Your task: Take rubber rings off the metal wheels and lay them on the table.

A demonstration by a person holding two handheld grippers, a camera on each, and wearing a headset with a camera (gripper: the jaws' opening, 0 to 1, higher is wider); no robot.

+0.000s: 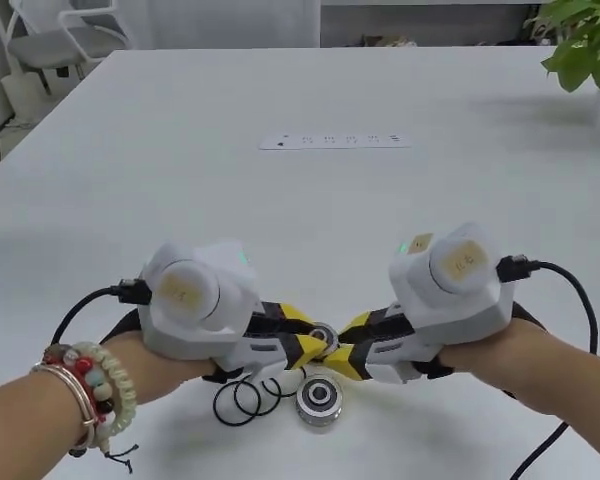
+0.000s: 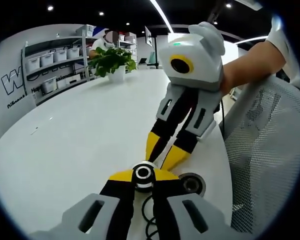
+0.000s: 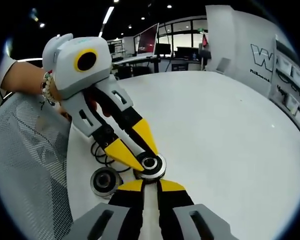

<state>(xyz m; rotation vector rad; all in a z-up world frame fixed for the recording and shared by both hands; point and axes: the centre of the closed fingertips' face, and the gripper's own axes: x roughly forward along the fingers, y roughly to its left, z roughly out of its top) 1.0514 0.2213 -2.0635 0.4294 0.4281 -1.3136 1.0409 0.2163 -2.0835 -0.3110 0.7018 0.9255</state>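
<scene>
Left gripper point(image 2: 143, 177) clamps the small, hard wheel point(image 2: 143, 172). Right gripper point(image 3: 151, 186) has its jaws nearly closed at the rim — whether they grip, I cannot tell. Rings point(image 1: 242, 398) look thin and stretchy — pinch at the edge.

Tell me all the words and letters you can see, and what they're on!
"W": big dark letter on the white wall, rest cut off.
Small line under it: too blurred to read.
Yellowish stickers: too small to read.
Power strip marks: too small to read.
</scene>
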